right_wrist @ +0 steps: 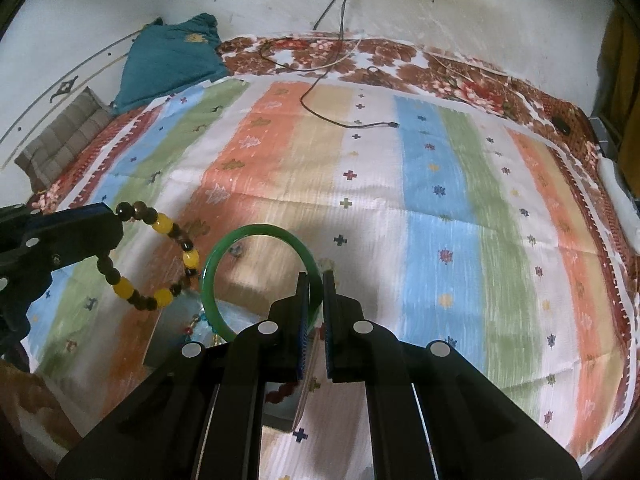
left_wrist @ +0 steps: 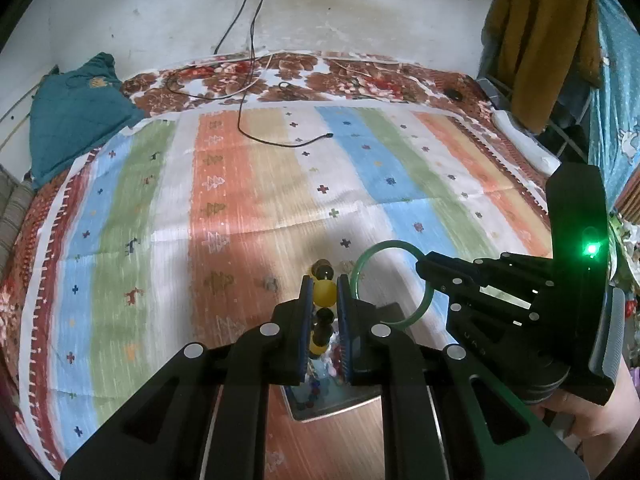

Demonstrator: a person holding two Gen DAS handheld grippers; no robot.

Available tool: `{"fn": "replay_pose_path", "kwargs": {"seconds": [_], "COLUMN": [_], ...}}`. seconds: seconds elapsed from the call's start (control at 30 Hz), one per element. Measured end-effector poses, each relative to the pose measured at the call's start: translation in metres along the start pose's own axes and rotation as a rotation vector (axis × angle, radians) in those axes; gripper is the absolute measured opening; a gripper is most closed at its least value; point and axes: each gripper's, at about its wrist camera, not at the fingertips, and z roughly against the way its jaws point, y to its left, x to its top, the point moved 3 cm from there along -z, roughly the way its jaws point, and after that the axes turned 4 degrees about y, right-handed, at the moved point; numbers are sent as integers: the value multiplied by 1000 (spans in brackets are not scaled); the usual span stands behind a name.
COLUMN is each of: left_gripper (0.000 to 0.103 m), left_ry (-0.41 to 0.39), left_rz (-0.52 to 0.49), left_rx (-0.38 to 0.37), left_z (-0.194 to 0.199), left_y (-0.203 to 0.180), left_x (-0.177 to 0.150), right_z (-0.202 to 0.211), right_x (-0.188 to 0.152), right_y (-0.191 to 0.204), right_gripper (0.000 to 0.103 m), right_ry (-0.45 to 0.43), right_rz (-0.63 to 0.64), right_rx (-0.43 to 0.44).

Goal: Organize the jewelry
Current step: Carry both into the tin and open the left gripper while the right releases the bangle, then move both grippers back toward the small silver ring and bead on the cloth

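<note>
My left gripper [left_wrist: 325,284] is shut on a bracelet of yellow and dark brown beads [left_wrist: 324,294], held above a jewelry box [left_wrist: 332,404] with small colourful pieces inside. The bracelet [right_wrist: 160,256] hangs from the left gripper [right_wrist: 116,220] in the right wrist view. My right gripper [right_wrist: 316,280] is shut on a green jade bangle [right_wrist: 256,236], held upright above the bed. The bangle [left_wrist: 384,248] and the right gripper [left_wrist: 424,266] show in the left wrist view, just right of the bead bracelet.
A striped bedcover [left_wrist: 256,184] lies over a floral sheet [left_wrist: 320,76]. A black charging cable [left_wrist: 280,142] trails across the far side. A teal cloth [left_wrist: 76,112] lies at the far left. Clothes [left_wrist: 536,40] hang at the right.
</note>
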Motion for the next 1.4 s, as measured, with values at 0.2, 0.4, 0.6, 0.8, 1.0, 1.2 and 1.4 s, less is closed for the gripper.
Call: {"fn": "replay_pose_path", "kwargs": {"seconds": [0.2, 0.4, 0.6, 0.8, 1.0, 1.2, 1.4], "left_gripper": [11, 11, 11, 11, 11, 13, 31], "left_ry": [-4, -8, -20, -19, -4, 44, 49], "left_rz": [-6, 0, 2, -13, -12, 45, 89], "left_rx": [3, 2, 2, -3, 2, 22, 30], "left_z": [5, 10, 17, 19, 16, 8, 6], "left_y": [-1, -1, -1, -5, -5, 7, 20], "left_x": [-10, -19, -27, -33, -34, -34, -32], "right_z": [6, 13, 17, 20, 16, 7, 3], "right_x": [-11, -21, -31, -37, -37, -39, -39], "right_y": [3, 7, 12, 18, 19, 16, 9], "right_gripper": [7, 7, 8, 7, 8, 22, 34], "right_ry": [5, 2, 7, 8, 24, 72, 87], "right_rz": [3, 10, 23, 38, 39, 16, -16], "right_rx": [3, 14, 23, 37, 49, 59, 49]}}
